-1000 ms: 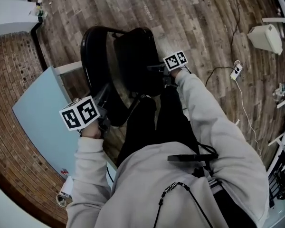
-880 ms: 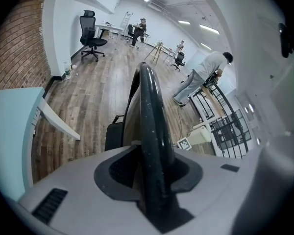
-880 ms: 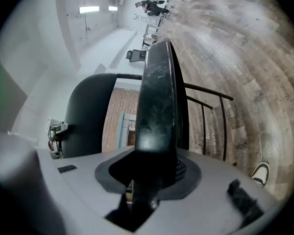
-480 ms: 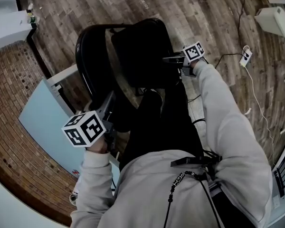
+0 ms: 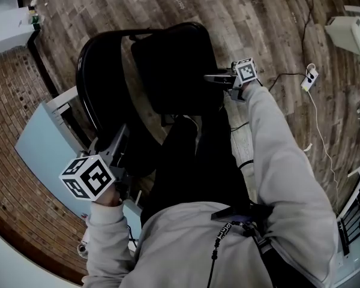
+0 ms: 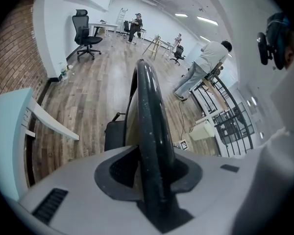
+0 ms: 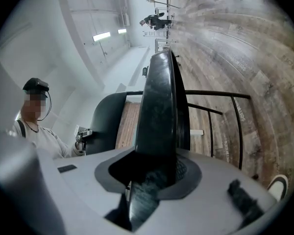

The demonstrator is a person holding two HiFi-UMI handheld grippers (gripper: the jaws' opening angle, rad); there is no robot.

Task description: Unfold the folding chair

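- The folding chair (image 5: 174,71) stands on the wooden plank floor (image 5: 270,17), near the floor's edge along the brick wall (image 6: 12,58) and directly in front of the person.
- The left gripper (image 5: 121,138) is clenched on the rounded black rim of the backrest (image 5: 87,83). In the left gripper view the rim (image 6: 147,106) runs upright between the two jaws, and both pads press on it.
- The right gripper (image 5: 211,77) is clenched on the side edge of the seat (image 7: 161,97). In the right gripper view the dark seat edge fills the gap between the jaws.
- The seat lies apart from the backrest, with open space between the two.
- A light-blue panel (image 5: 45,143) stands just beside the backrest, on the brick-wall side.
- A white box (image 5: 351,32) and a cable (image 5: 315,110) lie on the floor, well apart from the chair, at the opposite side.
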